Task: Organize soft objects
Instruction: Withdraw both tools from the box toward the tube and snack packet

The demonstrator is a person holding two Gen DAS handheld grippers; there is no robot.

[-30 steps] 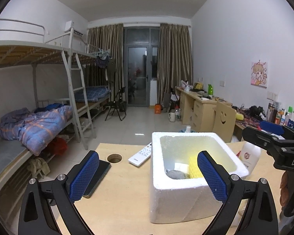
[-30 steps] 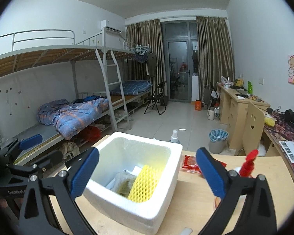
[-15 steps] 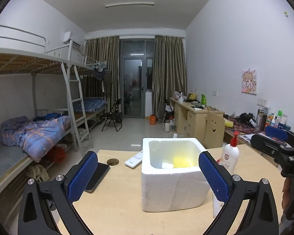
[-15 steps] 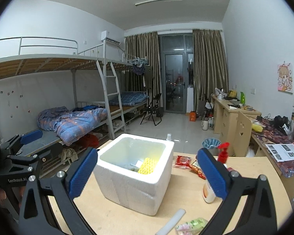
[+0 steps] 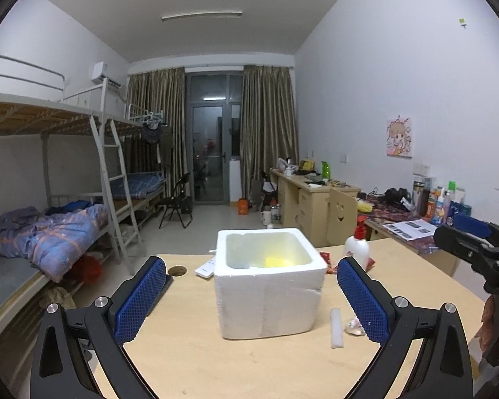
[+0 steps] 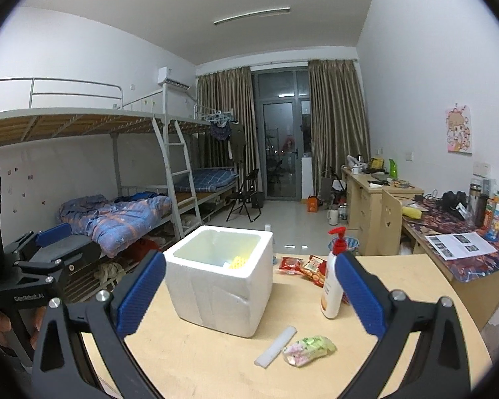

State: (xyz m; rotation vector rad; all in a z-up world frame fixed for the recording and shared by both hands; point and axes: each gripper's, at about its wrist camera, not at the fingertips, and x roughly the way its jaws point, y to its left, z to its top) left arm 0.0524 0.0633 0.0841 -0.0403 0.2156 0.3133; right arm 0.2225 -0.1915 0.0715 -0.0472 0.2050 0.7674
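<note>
A white foam box (image 5: 269, 286) stands on the wooden table (image 5: 216, 365); it also shows in the right wrist view (image 6: 219, 282). A yellow mesh sponge (image 5: 276, 261) lies inside it, seen too in the right wrist view (image 6: 238, 262). A white foam stick (image 6: 276, 345) and a crumpled green-pink packet (image 6: 307, 349) lie on the table in front of the box. My left gripper (image 5: 249, 302) is open and empty, pulled back from the box. My right gripper (image 6: 246, 299) is open and empty, also back from the box.
A pump bottle with a red top (image 6: 332, 286) stands right of the box, with red snack packets (image 6: 302, 266) behind it. A white remote (image 5: 206, 267) and a dark phone lie left of the box, by a cable hole (image 5: 177, 270). Bunk beds stand at left, desks at right.
Both grippers have drawn back and up from over the box. The box looks smaller and farther, and the stick and packet have come into view.
</note>
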